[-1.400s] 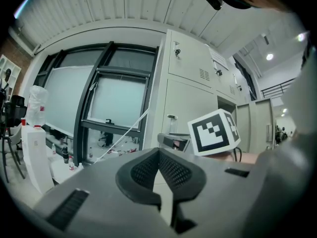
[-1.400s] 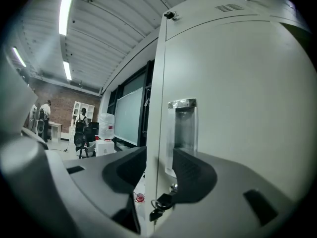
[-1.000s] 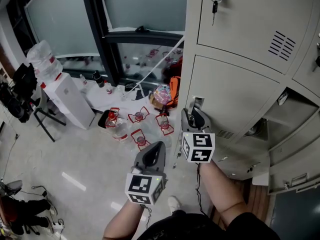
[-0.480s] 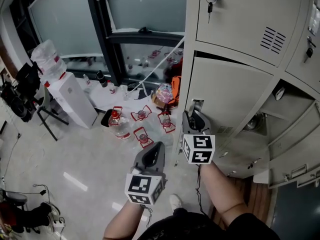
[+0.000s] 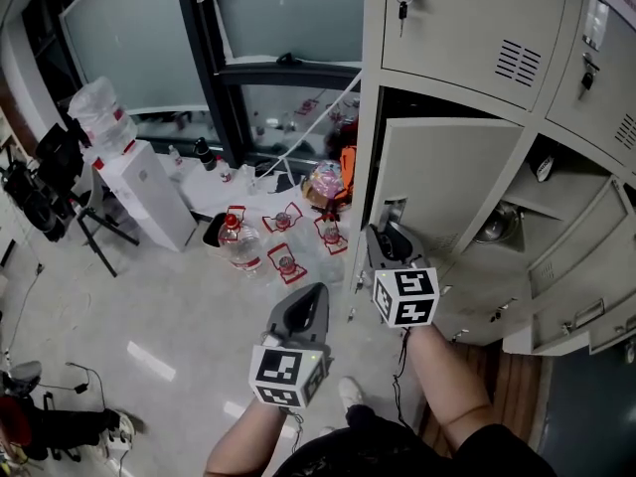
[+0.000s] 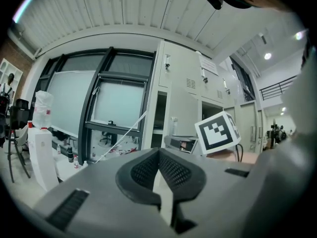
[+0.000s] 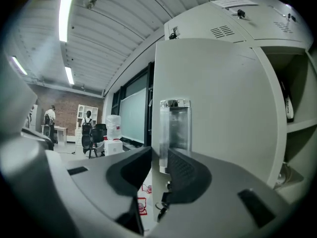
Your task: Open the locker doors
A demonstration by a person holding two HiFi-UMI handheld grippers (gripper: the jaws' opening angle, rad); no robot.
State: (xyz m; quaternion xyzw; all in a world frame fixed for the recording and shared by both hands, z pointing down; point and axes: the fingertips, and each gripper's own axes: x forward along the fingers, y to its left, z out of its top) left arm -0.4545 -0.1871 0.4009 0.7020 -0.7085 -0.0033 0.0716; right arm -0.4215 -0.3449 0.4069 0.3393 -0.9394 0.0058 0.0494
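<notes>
Head view: the door (image 5: 447,182) sits right of centre, ajar, with a dark gap along its top. My right tool (image 5: 383,235) meets the door's left, free edge just below the latch plate (image 5: 394,210). The hinge side lies to the right. My left tool (image 5: 314,291) hangs at lower left over the floor (image 5: 149,306), well apart from the lockers (image 5: 467,28), so the right hand is the nearer one.

Left gripper view: the left tool (image 6: 159,155) has its jaws together with nothing between them. The lockers stand beyond, right of centre.

Right gripper view: the right tool (image 7: 159,167) sits astride the door's (image 7: 218,108) upright edge. Its jaws have just been closing a little and are clamped on that edge, with the latch plate (image 7: 174,125) directly above. I judge the pull must arc leftward and toward me, across the edge's long axis.
</notes>
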